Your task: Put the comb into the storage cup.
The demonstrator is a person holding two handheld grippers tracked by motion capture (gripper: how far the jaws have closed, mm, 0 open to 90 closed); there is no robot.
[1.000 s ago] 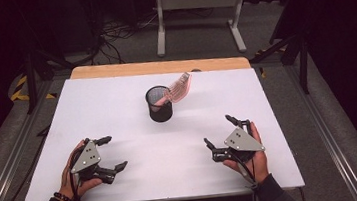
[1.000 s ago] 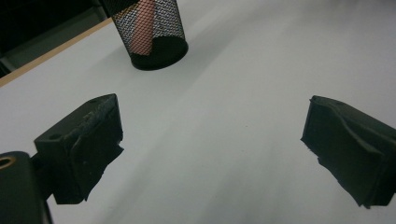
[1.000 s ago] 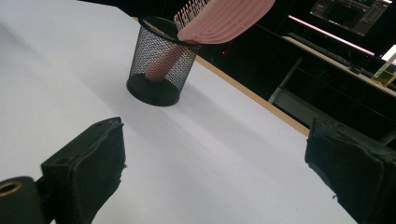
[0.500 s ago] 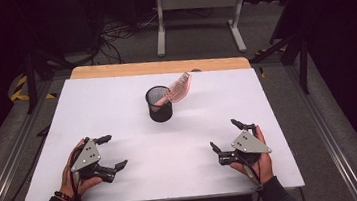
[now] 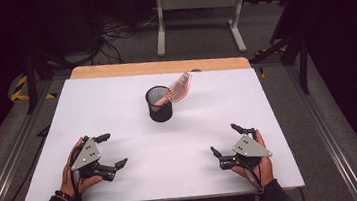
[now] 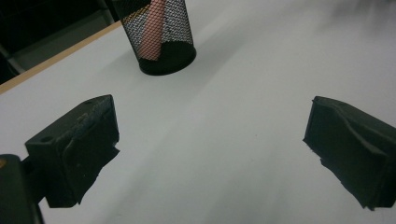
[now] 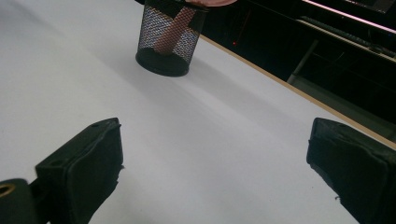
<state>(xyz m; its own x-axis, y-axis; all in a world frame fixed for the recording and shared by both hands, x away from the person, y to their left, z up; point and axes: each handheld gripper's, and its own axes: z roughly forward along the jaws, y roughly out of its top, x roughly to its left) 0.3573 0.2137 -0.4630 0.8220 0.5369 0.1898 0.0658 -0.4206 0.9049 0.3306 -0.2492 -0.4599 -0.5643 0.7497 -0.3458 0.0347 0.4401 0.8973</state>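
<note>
The left claw (image 5: 105, 152) rests at about 7 o'clock on the white desk (image 5: 116, 102), jaws spread wide and holding nothing. Toward 12 o'clock, well apart from both hands, stands the black mesh pen cup (image 5: 159, 104), upright, with a pink hairbrush (image 5: 177, 88) in it: handle down inside, bristled head leaning out over the rim toward 2 o'clock. The placing looks finished, with nothing left to pick up. At about 5 o'clock the right claw (image 5: 226, 139) lies equally wide open and empty.
</note>
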